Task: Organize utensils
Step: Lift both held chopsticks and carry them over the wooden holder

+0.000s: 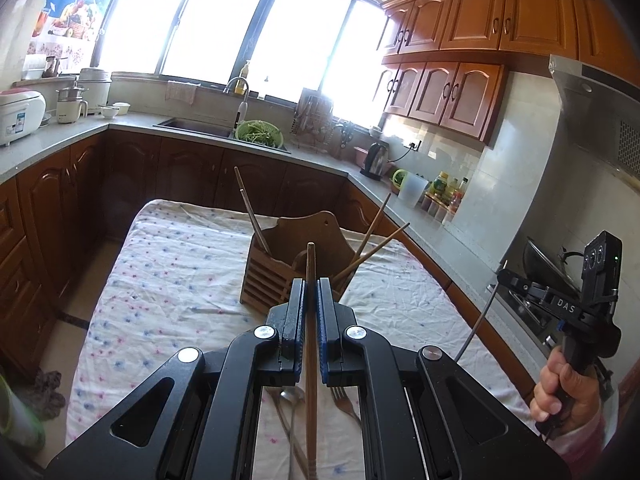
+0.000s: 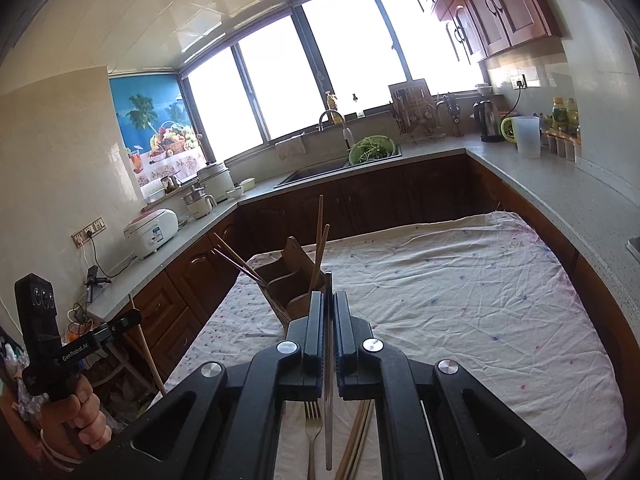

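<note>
A wooden utensil holder [image 1: 294,258] stands on the cloth-covered table [image 1: 172,272], with several wooden chopsticks [image 1: 250,210] leaning in it. My left gripper [image 1: 311,286] is shut on a wooden chopstick [image 1: 310,340], held just before and above the holder. My right gripper [image 2: 329,300] is shut on a thin metal utensil [image 2: 328,380], close to the holder [image 2: 294,280] on its right side. A spoon [image 1: 289,400] and a fork [image 1: 345,402] lie on the cloth below the left gripper. A fork [image 2: 313,428] and wooden chopsticks [image 2: 358,436] lie below the right gripper.
Kitchen counters [image 1: 60,136] wrap around the table on three sides, with a sink [image 1: 196,126], a green colander [image 1: 258,134], a rice cooker [image 1: 18,114] and a kettle [image 1: 376,160]. The right-hand gripper [image 1: 576,300] shows at the right edge. A stove with a pan [image 1: 544,268] is on the right.
</note>
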Demonstrator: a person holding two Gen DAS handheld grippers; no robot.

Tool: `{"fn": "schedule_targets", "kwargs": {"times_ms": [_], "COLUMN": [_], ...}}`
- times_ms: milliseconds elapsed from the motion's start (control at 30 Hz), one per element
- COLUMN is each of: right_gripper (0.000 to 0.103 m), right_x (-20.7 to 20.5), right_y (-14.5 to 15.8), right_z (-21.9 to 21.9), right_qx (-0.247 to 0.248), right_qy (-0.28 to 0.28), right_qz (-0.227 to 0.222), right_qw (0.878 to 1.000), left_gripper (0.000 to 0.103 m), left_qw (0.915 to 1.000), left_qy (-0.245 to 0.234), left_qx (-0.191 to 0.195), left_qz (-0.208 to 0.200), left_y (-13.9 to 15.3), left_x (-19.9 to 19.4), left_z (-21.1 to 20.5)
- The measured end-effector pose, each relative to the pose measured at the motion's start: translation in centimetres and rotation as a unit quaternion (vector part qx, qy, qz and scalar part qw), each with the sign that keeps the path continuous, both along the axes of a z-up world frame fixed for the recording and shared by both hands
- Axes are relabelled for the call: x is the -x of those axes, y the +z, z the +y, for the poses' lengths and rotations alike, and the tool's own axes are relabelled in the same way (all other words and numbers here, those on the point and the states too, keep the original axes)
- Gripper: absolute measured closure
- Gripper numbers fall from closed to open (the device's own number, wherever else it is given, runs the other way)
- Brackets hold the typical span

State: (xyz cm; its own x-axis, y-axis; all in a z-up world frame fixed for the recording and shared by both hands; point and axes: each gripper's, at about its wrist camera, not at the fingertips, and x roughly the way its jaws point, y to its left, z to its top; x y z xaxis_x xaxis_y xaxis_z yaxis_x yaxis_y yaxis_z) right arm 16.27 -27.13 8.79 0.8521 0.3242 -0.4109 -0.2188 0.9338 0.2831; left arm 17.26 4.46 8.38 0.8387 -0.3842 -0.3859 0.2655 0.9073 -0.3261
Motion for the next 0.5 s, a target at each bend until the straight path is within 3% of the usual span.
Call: {"fn": "schedule_targets", "kwargs": {"times_ms": [500], "right_gripper": [0.099], "right_x": [-2.3], "right_y": [1.2], "right_z": [1.2], "right_qx": [-0.014], "right_qy": [0.01], "right_qz": [-0.019], "right_qw": [1.0], "left_gripper": [0.099], "left_qw": [0.9985], "left_qy": [0.034], "left_qx": [0.017], "left_qz": [-0.04], "left_y": [1.6], "left_x": [-2.1], "left_z": [1.4]}}
